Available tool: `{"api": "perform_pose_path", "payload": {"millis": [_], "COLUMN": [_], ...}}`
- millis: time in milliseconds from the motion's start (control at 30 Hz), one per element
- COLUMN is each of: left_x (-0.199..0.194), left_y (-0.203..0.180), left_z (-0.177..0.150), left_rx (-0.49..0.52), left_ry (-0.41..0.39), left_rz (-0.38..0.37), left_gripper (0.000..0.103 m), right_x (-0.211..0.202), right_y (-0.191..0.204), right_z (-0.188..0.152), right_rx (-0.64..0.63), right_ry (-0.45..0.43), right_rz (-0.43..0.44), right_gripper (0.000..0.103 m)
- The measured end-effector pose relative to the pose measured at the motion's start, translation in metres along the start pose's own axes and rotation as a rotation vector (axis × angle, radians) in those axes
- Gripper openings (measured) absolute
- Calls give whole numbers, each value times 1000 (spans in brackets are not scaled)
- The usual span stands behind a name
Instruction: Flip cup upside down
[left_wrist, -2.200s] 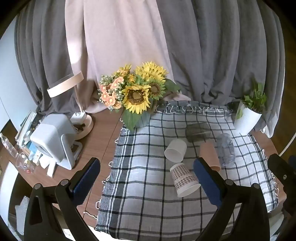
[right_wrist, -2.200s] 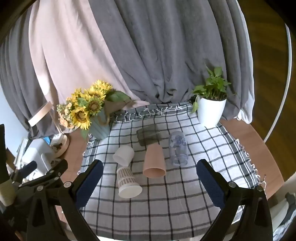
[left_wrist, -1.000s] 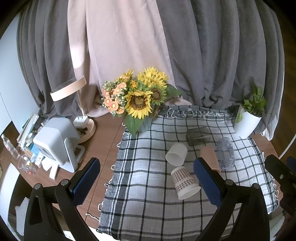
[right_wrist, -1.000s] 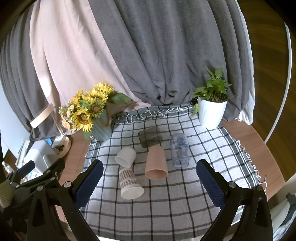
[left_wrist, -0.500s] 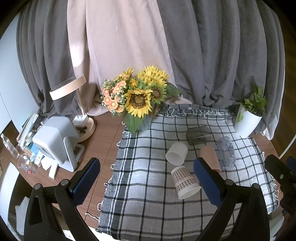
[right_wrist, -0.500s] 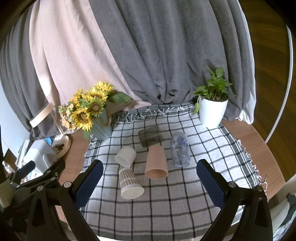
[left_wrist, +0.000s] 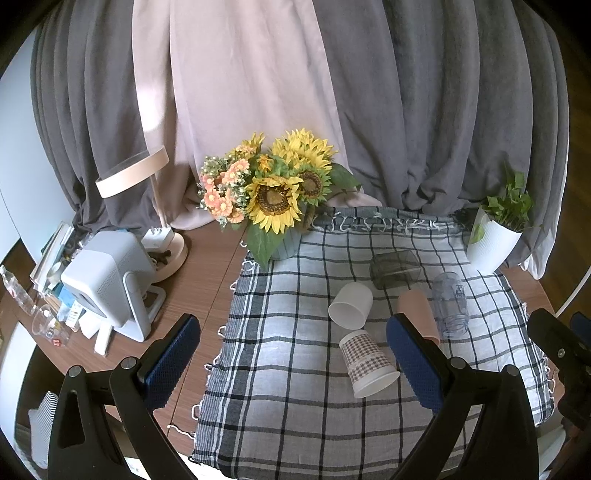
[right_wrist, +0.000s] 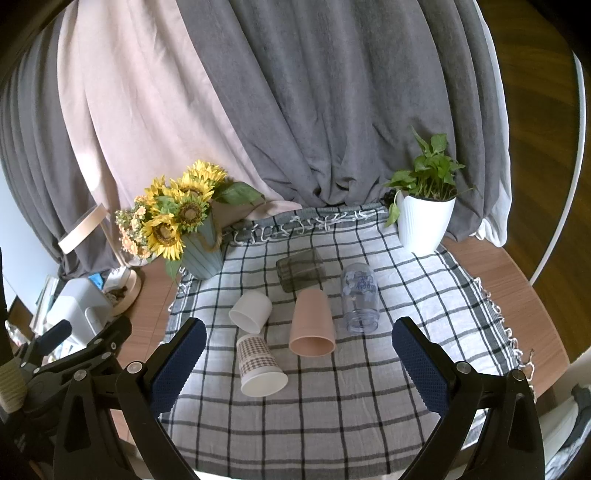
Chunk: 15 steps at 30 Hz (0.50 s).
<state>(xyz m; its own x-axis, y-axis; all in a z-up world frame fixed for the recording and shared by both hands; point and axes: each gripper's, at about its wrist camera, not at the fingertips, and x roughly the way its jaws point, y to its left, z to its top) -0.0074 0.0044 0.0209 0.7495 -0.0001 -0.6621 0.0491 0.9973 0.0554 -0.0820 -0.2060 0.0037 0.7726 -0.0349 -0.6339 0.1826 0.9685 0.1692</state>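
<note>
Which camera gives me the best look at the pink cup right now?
Right wrist: the pink cup lies whole on its side on the checked cloth, mouth toward the camera. In the left wrist view, the left gripper's right finger covers its mouth end.

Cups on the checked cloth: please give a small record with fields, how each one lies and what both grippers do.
cloth: checked cloth
patterned cup: on its side
white cup: on its side
pink cup: on its side
clear cup: on its side
dark container: on its side
left gripper: open, empty
right gripper: open, empty
</note>
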Motion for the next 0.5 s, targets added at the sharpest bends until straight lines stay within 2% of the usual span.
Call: {"api": "perform_pose_path", "payload": {"millis": [500], "left_x": [2], "left_y": [0], "left_z": [-1], "left_rx": [0], "left_ry": [5], "left_rz": [-1], "left_gripper": [103], "right_x": [5], "right_y": [1], "right_z": [0], "right_rx": [0], "right_ry": [3], "right_rz": [0], "right_gripper": [101]}}
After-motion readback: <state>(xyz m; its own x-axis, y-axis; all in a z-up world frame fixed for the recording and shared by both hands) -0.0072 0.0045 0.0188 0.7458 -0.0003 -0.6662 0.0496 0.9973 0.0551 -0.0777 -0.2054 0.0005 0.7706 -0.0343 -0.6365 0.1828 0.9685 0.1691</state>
